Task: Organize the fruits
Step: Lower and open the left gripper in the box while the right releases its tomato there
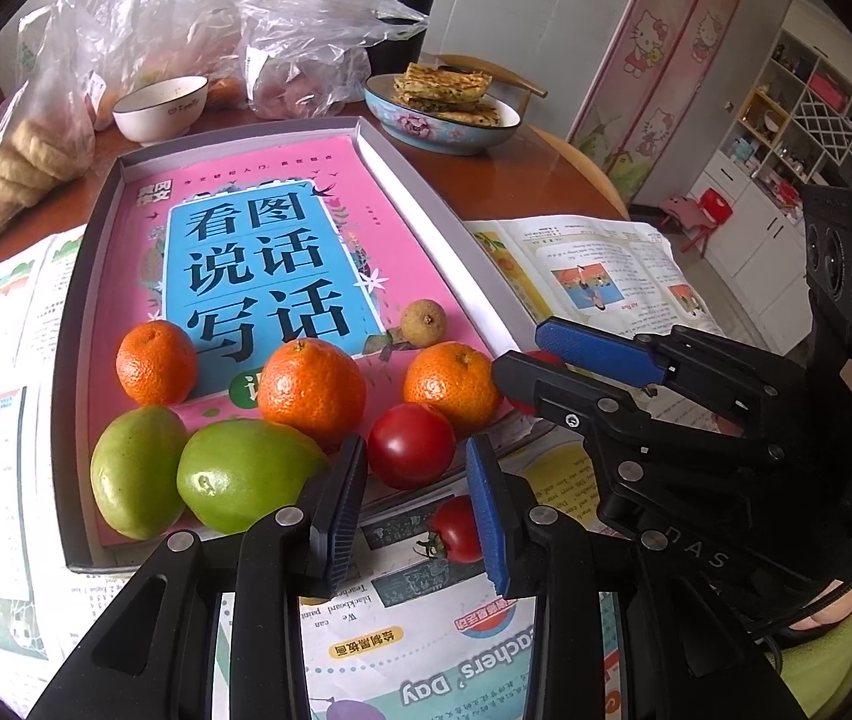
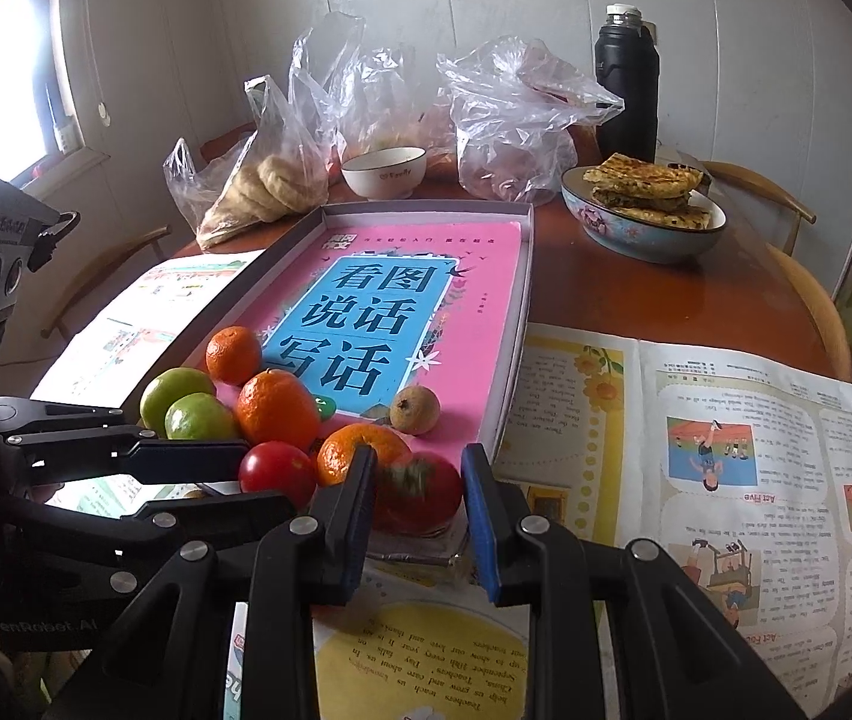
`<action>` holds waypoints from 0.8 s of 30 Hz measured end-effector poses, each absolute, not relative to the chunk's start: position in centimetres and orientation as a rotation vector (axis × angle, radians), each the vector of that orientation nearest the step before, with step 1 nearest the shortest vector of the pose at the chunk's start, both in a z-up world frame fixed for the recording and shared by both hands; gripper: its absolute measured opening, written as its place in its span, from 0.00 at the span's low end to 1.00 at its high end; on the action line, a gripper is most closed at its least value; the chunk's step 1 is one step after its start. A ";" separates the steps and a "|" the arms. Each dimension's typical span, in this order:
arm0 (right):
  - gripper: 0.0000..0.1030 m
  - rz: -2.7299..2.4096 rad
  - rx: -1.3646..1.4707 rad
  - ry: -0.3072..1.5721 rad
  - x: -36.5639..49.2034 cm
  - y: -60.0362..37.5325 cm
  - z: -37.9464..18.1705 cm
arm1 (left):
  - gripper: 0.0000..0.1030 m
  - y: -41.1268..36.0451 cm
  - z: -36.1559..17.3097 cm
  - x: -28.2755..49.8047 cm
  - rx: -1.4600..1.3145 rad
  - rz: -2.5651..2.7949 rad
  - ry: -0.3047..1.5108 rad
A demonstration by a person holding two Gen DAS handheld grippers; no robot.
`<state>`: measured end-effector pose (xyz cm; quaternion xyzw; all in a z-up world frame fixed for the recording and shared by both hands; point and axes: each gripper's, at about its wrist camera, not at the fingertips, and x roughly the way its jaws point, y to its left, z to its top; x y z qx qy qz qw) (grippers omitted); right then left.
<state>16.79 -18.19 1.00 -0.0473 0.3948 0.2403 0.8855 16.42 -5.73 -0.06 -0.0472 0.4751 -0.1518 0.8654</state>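
Observation:
A shallow grey box (image 1: 69,360) (image 2: 513,354) holds a pink book with fruit on its near end: three tangerines (image 1: 312,387), two green fruits (image 1: 243,474), a brown longan (image 1: 423,321) and a red tomato (image 1: 411,447) (image 2: 276,471). My left gripper (image 1: 415,457) (image 2: 267,477) is open just short of that tomato, pads apart and touching nothing. A smaller tomato (image 1: 456,531) lies on the newspaper below its right pad. My right gripper (image 2: 420,456) (image 1: 519,354) is shut on another tomato (image 2: 420,489) with a green calyx, held over the box's near right corner.
Newspaper sheets (image 2: 696,450) cover the near part of the wooden table. Behind the box stand a white bowl (image 2: 384,171), plastic bags of food (image 2: 504,120), a blue dish of flatbread (image 2: 648,222) and a black flask (image 2: 627,84). Wooden chairs ring the table.

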 end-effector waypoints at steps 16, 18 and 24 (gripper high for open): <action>0.28 0.484 -0.091 0.811 16.2 -18.9 1.6 | 0.35 -5.4 -0.1 16.3 -0.100 -0.305 1.004; 0.28 0.484 -0.088 0.806 16.1 -19.0 1.8 | 0.35 -5.5 -0.1 16.2 -0.097 -0.305 1.005; 0.34 0.480 -0.080 0.793 15.7 -19.2 2.3 | 0.35 -5.6 0.2 15.7 -0.089 -0.302 1.001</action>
